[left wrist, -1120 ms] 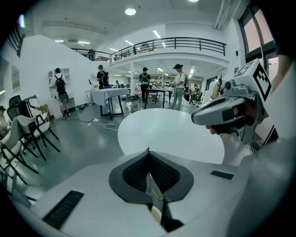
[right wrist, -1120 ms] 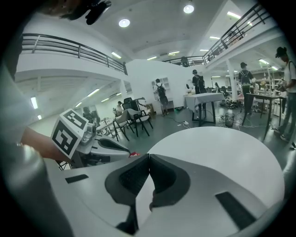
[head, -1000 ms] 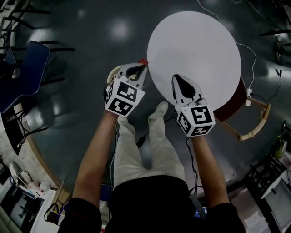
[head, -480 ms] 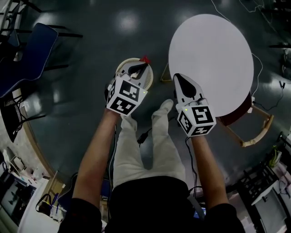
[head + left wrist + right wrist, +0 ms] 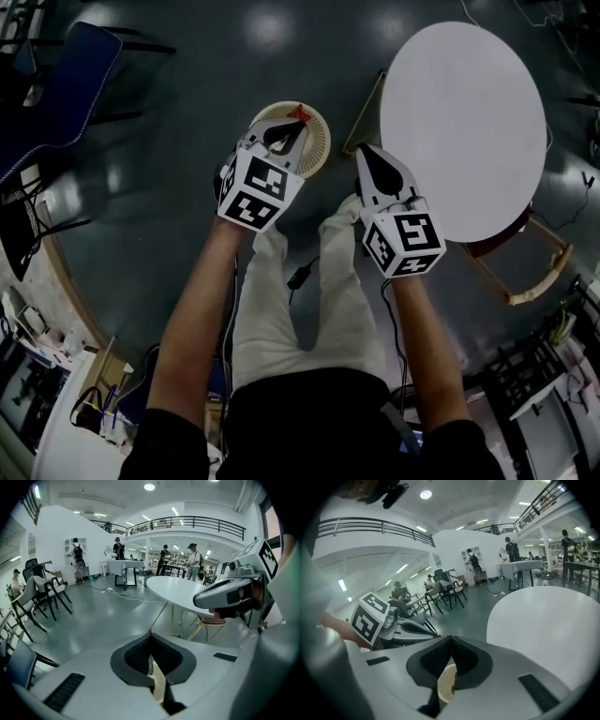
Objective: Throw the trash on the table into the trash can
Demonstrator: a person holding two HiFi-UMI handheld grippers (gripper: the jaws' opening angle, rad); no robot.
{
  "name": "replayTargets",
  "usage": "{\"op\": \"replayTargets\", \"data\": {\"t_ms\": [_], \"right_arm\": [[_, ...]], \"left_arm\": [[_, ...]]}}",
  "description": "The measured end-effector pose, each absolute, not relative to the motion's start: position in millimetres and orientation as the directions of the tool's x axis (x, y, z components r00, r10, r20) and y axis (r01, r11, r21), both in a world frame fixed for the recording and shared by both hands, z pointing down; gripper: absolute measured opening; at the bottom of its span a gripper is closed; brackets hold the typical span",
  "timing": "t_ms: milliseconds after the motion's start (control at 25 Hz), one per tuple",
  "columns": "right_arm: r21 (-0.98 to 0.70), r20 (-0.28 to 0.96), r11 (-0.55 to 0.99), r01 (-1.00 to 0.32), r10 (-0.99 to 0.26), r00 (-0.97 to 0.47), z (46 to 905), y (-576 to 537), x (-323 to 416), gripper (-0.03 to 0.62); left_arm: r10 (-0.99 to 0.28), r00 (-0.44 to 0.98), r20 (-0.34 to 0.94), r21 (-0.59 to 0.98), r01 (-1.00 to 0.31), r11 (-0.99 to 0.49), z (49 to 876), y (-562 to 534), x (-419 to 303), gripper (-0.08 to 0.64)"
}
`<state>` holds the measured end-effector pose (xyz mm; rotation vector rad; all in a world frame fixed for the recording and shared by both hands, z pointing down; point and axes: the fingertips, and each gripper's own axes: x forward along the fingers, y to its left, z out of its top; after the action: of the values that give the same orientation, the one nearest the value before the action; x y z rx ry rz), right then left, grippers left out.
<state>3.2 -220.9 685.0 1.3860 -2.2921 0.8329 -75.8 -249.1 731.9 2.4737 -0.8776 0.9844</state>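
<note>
Presently, note the left gripper with jaws pressed together on a small red scrap, pinched at the very tips. In the head view, find this scrap over the open mouth of the round woven trash can, close to its far rim. Cannot tell the scrap's material. In the left gripper view, see a strip of the can's beige weave through the slot behind the closed tips.

Locate the right gripper just beside the can, on the side facing the round white surface. Jaws shut tip to tip, with nothing gripped between them. In the right gripper view, see a patch of the woven can below the pads, the white surface at right and the left gripper at left.

Trash can standing on the dark, glossy floor, near the edge of the surface but apart from it. A slanted pale leg of the surface between can and tabletop.

Both forearms extended from the bottom of the head view, with light trousers between them. Blue chair at upper left, well apart from the can. Wooden chair partly tucked under the near right edge of the surface.
</note>
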Motion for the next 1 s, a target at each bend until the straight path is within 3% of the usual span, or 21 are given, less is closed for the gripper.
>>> {"op": "replayTargets", "data": {"t_ms": [1000], "right_arm": [[-0.345, 0.614, 0.345, -0.873, -0.62, -0.488, 829, -196, -50, 0.018]], "left_arm": [[-0.326, 0.552, 0.767, 0.133, -0.634, -0.762, 908, -212, -111, 0.014]]}}
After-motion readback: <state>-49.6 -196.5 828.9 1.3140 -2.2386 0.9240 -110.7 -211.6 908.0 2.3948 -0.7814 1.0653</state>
